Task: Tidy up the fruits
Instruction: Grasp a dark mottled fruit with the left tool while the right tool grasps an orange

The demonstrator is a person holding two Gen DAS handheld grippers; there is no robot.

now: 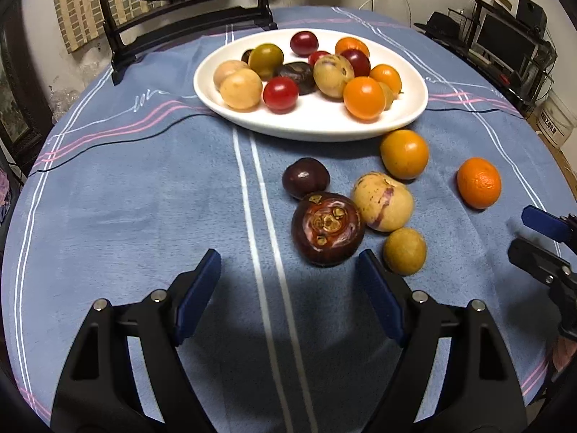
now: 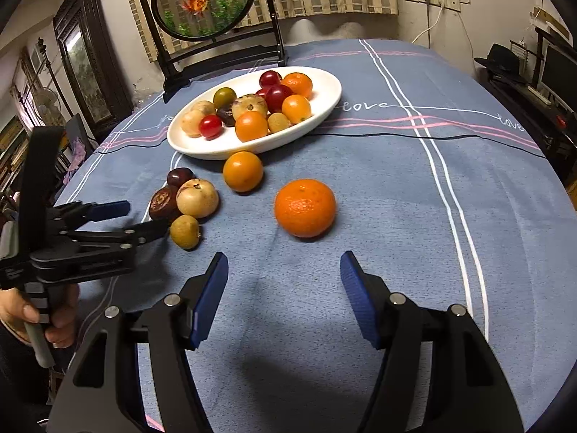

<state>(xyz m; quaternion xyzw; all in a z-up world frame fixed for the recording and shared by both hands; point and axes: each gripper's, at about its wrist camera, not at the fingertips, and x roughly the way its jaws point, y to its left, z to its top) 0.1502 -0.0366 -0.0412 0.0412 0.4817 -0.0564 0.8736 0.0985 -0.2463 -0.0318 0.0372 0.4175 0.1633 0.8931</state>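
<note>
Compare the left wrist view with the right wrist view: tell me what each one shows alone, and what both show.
Only the left wrist view shows the dark round fruit from its scarred top. Only the right wrist view shows the hand holding the left gripper, and the goldfish screen whole. Both show the white plate, the mandarin and both grippers open, empty.

Rt gripper (image 2: 284,270) low in view, jaws apart w/ nothing between, blue pads (image 2: 211,299) over blue tablecloth (image 2: 396,216). Just ahead: mandarin (image 2: 305,208) alone on cloth. Beyond it an orange fruit (image 2: 243,171) near the rim of the white plate (image 2: 324,108), which is piled w/ red, orange, tan fruit. Left: cluster of dark chestnut-like fruit (image 2: 162,202), pale round fruit (image 2: 197,197), small tan fruit (image 2: 185,231). Left gripper (image 2: 144,216) comes in from the left, jaws apart, tips at that cluster; a hand (image 2: 32,319) holds its grip.
</note>
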